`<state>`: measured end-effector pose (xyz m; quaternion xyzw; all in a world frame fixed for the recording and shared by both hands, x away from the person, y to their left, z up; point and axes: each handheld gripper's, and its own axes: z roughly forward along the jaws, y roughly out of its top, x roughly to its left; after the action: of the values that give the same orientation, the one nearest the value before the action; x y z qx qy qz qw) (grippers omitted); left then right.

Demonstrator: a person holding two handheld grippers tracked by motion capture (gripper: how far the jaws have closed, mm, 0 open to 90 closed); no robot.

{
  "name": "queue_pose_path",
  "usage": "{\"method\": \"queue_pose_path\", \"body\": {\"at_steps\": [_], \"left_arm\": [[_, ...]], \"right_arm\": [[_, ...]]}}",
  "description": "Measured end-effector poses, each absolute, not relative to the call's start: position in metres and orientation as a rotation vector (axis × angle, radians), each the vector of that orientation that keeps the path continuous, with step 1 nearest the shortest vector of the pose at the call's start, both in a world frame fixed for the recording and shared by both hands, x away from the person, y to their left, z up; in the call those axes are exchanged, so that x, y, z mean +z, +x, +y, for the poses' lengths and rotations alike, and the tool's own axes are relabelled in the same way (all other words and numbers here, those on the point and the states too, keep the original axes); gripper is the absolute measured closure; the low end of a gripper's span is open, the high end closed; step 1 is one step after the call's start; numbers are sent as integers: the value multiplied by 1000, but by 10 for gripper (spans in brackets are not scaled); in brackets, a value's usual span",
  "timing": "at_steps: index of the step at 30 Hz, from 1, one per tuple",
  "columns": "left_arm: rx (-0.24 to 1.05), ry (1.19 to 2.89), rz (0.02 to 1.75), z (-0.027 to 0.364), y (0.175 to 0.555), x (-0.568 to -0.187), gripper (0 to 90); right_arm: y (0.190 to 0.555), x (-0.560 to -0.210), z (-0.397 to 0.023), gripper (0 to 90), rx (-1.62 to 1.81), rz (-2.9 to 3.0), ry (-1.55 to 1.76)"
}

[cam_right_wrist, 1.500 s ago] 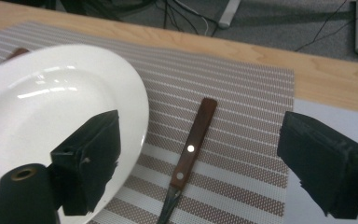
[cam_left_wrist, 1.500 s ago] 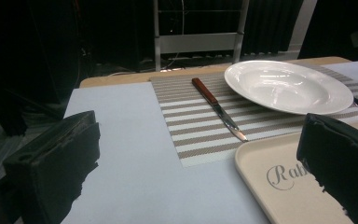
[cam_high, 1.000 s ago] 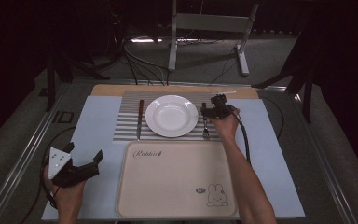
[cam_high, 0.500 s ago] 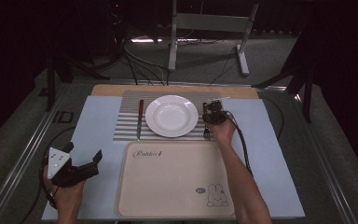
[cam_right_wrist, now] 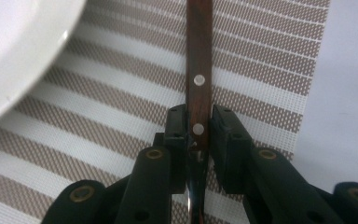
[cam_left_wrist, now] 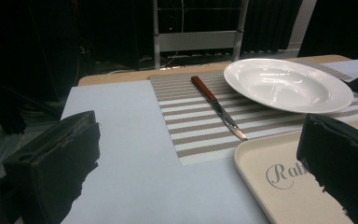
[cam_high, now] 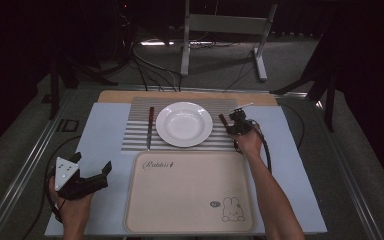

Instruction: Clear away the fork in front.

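Your right gripper point(cam_right_wrist: 198, 128) has just closed its fingers point(cam_right_wrist: 226, 140) on the wooden handle of the utensil point(cam_right_wrist: 199, 70) lying on the striped placemat point(cam_high: 140, 135), right of the plate point(cam_high: 184, 123). In the right gripper view the fingers clamp the handle near its lower rivet, with metal running back between them toward the camera. It could be a fork; I can't confirm, the working end is hidden.

The utensil sits near the right edge of the placemat, just beside the plate rim and apart from it. Looks flat on the mat, not lifted yet.

Your left gripper point(cam_high: 87, 177) hovers near the front-left corner of the surface point(cam_high: 105, 120), fingers apart, holding nothing. It's beside the left edge of the tray point(cam_high: 190, 192).

The knife point(cam_left_wrist: 218, 108) lies on the left side of the placemat, untouched, parallel to the plate's left rim.

Status, my read: the grasp is done, the lift and carry aren't. If this is clearing the setting onto the tray, nothing is on it yet. Utensil, knife and plate are all left to move.
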<state>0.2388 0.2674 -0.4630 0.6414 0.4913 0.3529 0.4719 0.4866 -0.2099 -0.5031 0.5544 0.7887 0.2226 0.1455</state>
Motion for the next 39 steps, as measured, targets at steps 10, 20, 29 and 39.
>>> {"method": "queue_pose_path", "body": {"at_steps": [10, 20, 29, 39], "left_arm": [[861, 1573, 1206, 268, 239, -463, 0], [855, 1586, 1206, 266, 242, -465, 0], [857, 1601, 1200, 263, 243, -465, 0], [825, 1595, 1206, 257, 244, -463, 0]], "right_arm": [[489, -502, -199, 769, 516, 2300, 1545], [482, -497, -206, 783, 616, 2313, 1548], [468, -469, -217, 783, 842, 2204, 1476], [448, -447, -209, 782, 981, 2197, 1379]]}}
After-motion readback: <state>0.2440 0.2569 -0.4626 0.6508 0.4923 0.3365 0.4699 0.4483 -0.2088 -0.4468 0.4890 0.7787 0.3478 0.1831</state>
